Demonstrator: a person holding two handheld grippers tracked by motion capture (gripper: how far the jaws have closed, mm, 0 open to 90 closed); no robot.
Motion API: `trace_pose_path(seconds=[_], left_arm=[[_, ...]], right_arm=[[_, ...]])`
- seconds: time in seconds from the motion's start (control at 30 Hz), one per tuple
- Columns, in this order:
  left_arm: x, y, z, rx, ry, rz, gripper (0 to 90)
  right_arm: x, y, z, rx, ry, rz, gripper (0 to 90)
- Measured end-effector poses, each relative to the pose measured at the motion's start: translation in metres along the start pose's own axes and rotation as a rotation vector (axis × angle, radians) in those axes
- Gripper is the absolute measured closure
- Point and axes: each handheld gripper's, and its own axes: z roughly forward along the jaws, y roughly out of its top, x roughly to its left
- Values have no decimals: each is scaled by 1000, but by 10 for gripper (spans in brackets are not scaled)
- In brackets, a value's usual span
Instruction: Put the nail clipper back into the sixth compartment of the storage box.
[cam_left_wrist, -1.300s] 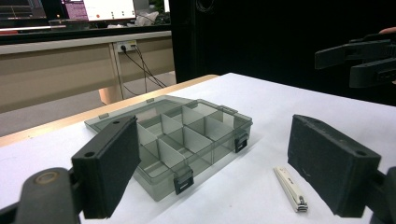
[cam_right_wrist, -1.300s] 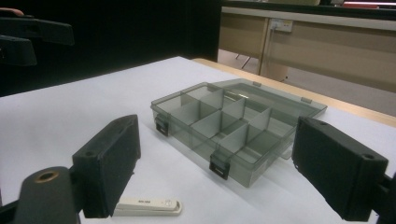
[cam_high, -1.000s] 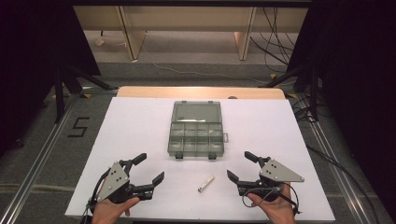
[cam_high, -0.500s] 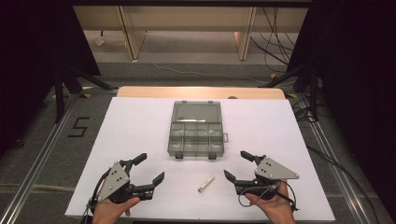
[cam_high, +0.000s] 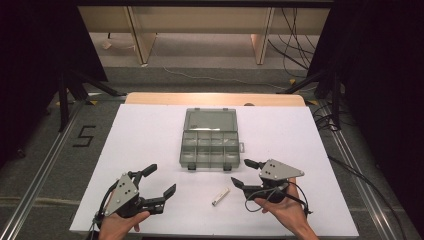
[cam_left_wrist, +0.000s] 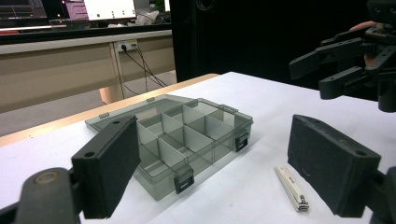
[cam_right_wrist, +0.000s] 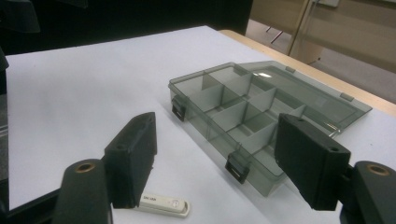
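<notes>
White table (cam_high: 150, 130) spread wide, bare enough for both hands to work. At its middle, a smoky clear organizer box (cam_high: 209, 145), lid thrown back flat toward twelve o'clock, empty compartments exposed, presumably to receive something. Latches facing six o'clock, toward the person.

Left tool (cam_high: 156, 181) at about seven o'clock from the box, held low over the table, jaws spread wide, nothing between them. Right tool (cam_high: 245, 173) at about five o'clock from the box, also gaping and empty, angled toward nine o'clock at the nail clipper (cam_high: 220, 196).

Nail clipper lying flat on the table at six o'clock from the box, between the two tools, apart from both. Likely the piece meant for a compartment.

Against a second ago: right tool edged inward, nearer the clipper. Left tool, box and clipper unmoved.
</notes>
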Motion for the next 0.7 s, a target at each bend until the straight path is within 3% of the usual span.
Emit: trace_pose_path(seconds=[0.2, 0.27, 0.4, 0.43, 0.53, 0.7], left_arm=[[0, 0, 0, 1, -1, 4, 163], [0, 0, 0, 0, 1, -2, 163], [-1, 0, 0, 5, 0, -7, 163], [-1, 0, 1, 4, 1, -10, 163], [0, 0, 1, 6, -1, -4, 163], [-1, 0, 0, 3, -1, -5, 163]], right_arm=[[-2, 5, 10, 48, 26, -16, 371], [-4, 7, 17, 77, 68, -31, 444], [-4, 9, 23, 116, 88, -41, 498], [-5, 10, 27, 138, 99, -10, 529], [-7, 10, 31, 146, 96, 5, 550], [-11, 9, 43, 225, 111, -11, 659]])
